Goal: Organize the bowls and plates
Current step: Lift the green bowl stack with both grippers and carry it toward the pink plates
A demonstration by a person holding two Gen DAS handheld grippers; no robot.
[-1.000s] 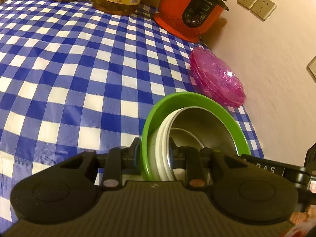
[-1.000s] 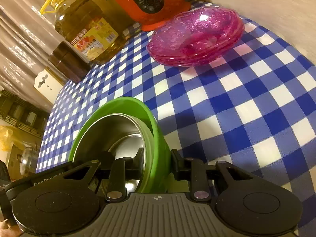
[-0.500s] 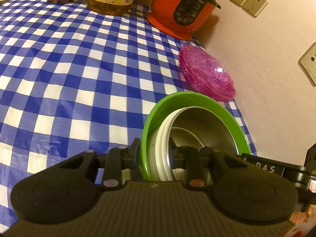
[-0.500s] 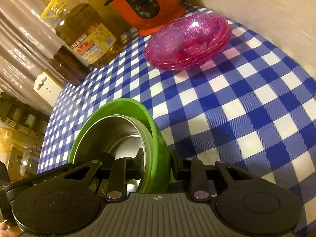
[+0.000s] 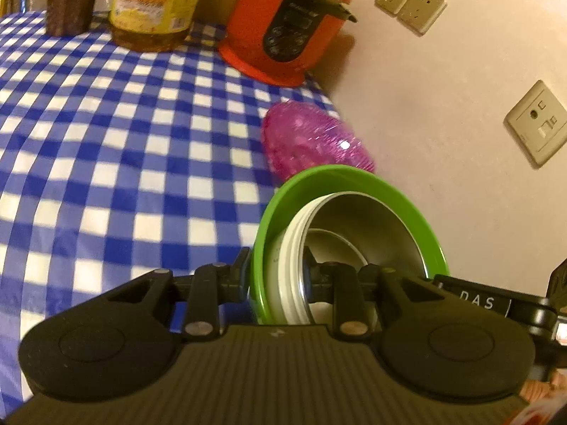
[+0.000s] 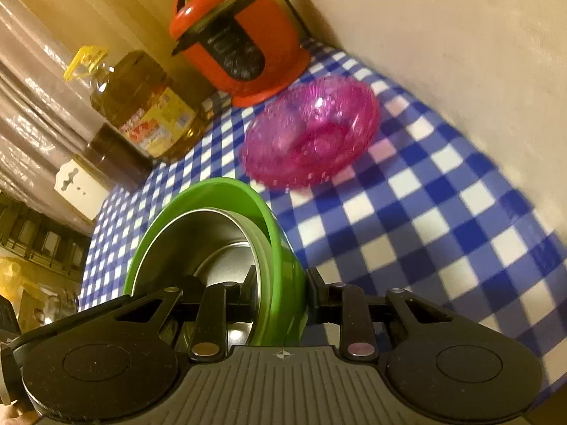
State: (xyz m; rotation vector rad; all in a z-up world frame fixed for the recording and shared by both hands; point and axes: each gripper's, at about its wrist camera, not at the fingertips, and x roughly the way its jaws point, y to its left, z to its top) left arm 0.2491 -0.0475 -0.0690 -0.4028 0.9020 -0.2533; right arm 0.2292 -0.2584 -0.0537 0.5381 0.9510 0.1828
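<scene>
Both my tongs clamp the nested bowl stack's rim.
Left tongs, right tongs; bowl stack; pink plates lie ahead on the counter.

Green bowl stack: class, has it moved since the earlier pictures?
Yes. The green bowl stack, clamped by both claws, has pulled back from the pink bowls and orange cooker, which look farther away.

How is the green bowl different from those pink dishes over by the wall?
The green bowl is opaque and tipped up on edge, clamped by both grippers; the pink dishes are see-through and rest on the checked tablecloth, untouched. The green bowl holds a steel bowl; the pink dishes nest among themselves. Both are round and stacked.
</scene>
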